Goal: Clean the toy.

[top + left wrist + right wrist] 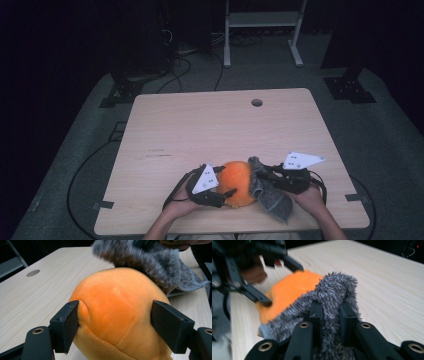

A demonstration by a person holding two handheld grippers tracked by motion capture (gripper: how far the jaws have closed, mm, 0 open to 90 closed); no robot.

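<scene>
The orange plush [236,182] sits near the front edge of the table [200,130] and is clamped between the jaws of the left gripper [223,192]. A grey cloth [332,300] is pinched in the right gripper [329,315] and laid against the plush. Wiping appears under way; the next stroke calls for a steady hold.

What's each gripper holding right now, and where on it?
Left gripper clamps the orange plush ball across its sides, one jaw denting it. Right gripper pinches a bunched fold of the grey fuzzy cloth, draped against the ball.
</scene>
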